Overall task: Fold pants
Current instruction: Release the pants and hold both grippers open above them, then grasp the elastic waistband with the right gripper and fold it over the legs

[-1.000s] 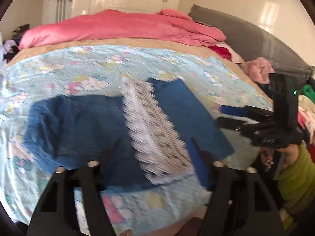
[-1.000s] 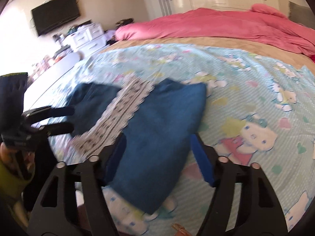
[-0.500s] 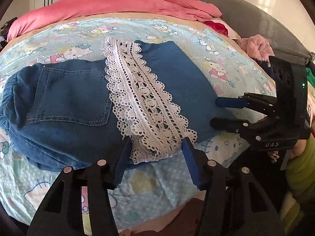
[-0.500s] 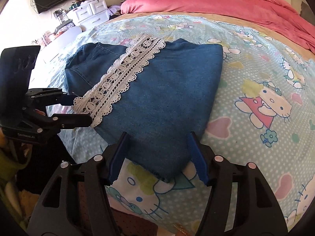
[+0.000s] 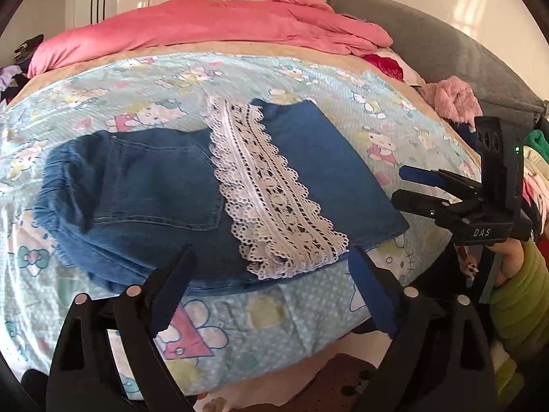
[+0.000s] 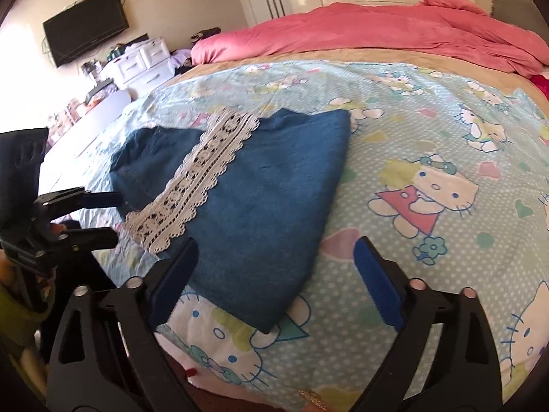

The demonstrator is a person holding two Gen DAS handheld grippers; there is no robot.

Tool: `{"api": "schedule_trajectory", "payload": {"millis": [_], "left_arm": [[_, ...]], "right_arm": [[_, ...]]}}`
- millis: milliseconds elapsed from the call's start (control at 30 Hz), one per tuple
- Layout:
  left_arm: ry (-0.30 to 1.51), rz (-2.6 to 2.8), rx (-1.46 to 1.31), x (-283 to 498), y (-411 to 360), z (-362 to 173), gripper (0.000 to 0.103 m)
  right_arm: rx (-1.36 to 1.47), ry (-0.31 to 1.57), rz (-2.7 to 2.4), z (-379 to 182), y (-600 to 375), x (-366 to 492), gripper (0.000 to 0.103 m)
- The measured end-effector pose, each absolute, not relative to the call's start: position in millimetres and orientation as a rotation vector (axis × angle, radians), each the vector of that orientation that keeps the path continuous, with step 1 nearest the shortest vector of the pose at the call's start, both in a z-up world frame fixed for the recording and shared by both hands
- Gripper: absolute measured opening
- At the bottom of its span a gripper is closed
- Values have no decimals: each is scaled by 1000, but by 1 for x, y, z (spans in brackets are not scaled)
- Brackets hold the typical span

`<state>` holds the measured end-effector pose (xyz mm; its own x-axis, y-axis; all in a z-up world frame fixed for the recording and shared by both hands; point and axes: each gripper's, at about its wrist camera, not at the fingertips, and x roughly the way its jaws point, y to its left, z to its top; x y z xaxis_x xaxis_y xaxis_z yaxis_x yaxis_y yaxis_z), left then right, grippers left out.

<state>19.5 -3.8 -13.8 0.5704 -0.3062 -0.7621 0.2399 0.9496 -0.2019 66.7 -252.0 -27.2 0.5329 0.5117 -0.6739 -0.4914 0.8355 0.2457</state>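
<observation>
The pants (image 5: 164, 189) lie folded over, so the layer underneath and the part under the white lace strip (image 5: 271, 199) are hidden. In the left wrist view the cartoon sheet (image 5: 240, 319) looks smeared and soft near the front edge of the bed, and the person's hand (image 5: 511, 257) is mostly tucked behind the right gripper (image 5: 398, 185) and cut off by the dark round rim. In the right wrist view the small things on the white drawers (image 6: 140, 65) under the TV (image 6: 85, 34) are too tiny and too bright to make out.
</observation>
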Motion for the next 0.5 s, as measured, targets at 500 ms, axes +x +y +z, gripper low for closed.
{"api": "schedule_trajectory", "payload": {"millis": [500], "left_arm": [[862,-141,-160,0,62,4,99]], "right_arm": [[35,775,564,-2,-246,75,94]]}}
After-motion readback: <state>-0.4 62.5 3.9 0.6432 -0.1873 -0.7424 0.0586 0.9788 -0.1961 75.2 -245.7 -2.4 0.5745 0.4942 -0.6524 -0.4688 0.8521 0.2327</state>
